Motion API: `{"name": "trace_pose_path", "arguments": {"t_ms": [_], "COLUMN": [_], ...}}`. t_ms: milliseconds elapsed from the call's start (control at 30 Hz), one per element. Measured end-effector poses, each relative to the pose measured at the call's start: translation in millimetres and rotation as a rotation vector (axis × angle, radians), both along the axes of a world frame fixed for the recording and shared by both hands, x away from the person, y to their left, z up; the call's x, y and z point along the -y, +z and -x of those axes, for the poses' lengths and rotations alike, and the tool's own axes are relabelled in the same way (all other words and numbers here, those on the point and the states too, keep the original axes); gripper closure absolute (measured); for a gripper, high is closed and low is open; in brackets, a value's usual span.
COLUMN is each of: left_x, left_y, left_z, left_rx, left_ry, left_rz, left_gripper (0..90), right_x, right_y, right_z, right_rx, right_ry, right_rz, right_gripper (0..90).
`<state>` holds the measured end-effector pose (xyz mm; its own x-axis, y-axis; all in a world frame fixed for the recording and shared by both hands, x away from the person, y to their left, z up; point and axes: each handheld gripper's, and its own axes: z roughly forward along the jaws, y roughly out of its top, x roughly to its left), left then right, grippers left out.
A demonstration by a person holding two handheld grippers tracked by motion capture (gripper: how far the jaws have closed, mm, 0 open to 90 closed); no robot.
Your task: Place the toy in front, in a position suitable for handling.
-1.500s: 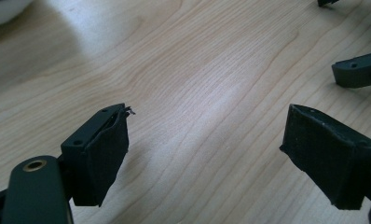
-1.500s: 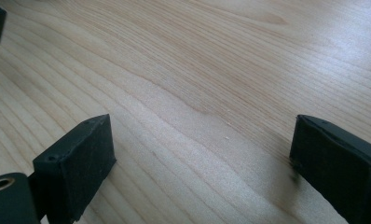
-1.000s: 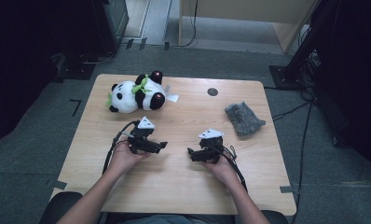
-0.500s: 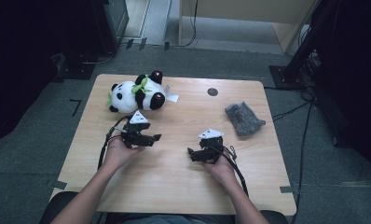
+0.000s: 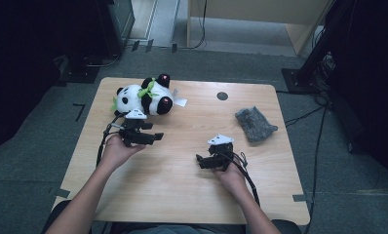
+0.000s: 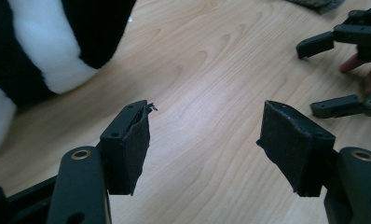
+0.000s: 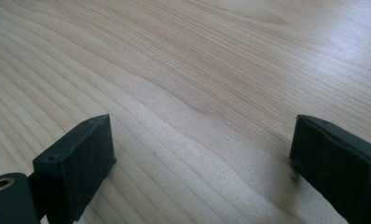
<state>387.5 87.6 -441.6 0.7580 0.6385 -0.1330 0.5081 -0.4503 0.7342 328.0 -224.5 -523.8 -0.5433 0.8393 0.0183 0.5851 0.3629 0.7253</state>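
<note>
Since the earlier frames, the left gripper has been carried toward the panda, which is lying on its side at the table's far left; its jaws have just been closing but are seen apart with nothing between them. At the near right, the right gripper is held above bare wood, its 2 jaws wide apart and empty. A grey cloth is seen at the far right.
</note>
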Motion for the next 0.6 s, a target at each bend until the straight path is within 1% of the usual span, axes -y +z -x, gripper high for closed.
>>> {"name": "trace_pose_path", "arguments": {"t_ms": [67,100,133,200,267,300,333,400,467,500,533,567,600], "left_x": [-0.1,-0.7,-1.5,-3.2,-4.6,-5.2,-5.2,-6.8,-10.3,-10.3,-13.1,-17.5,-17.5], "left_y": [3.3,5.0,6.7,10.0,12.8,14.3,14.3,15.5,17.1,17.1,18.9,21.4,21.4], "left_z": [-4.4,-7.1,-9.8,-14.7,-19.5,-23.0,-23.0,-27.7,-33.4,-33.4,-36.3,-40.4,-40.4], "left_rx": [0.013,0.007,0.004,0.015,0.012,0.012,0.012,-0.005,-0.011,-0.011,-0.011,-0.001,-0.001], "left_ry": [0.006,0.009,0.010,0.020,0.023,0.025,0.025,0.026,0.034,0.034,0.044,0.063,0.063], "left_rz": [-0.032,-0.031,-0.022,-0.015,0.000,-0.004,-0.004,0.000,0.011,0.011,0.012,0.033,0.033], "left_gripper": [33.2,33.2,33.2,33.3,33.4,33.5,33.5,33.5,34.8,35.6,35.6,37.9,39.5], "right_x": [-0.1,-0.1,-0.2,-0.1,-0.1,-0.2,-0.2,-0.2,-0.5,-0.5,-0.6,-0.7,-0.7], "right_y": [0.0,0.0,0.1,0.1,0.1,0.0,0.0,-0.1,-0.1,-0.1,0.0,0.0,0.0], "right_z": [0.0,0.1,0.2,0.1,0.1,0.1,0.1,0.1,0.3,0.3,0.4,0.9,0.9], "right_rx": [-0.001,-0.001,-0.002,-0.001,-0.001,-0.001,-0.001,0.000,-0.001,-0.001,-0.001,-0.001,-0.001], "right_ry": [-0.001,-0.002,-0.003,-0.003,-0.002,-0.003,-0.003,-0.002,-0.005,-0.005,-0.007,-0.008,-0.008], "right_rz": [-0.001,-0.001,-0.001,-0.001,0.000,-0.003,-0.003,-0.002,-0.002,-0.002,-0.002,-0.002,-0.002], "right_gripper": [6.0,6.1,6.0,6.1,6.0,6.0,6.0,6.1,6.0,6.0,6.1,6.0,6.0]}}
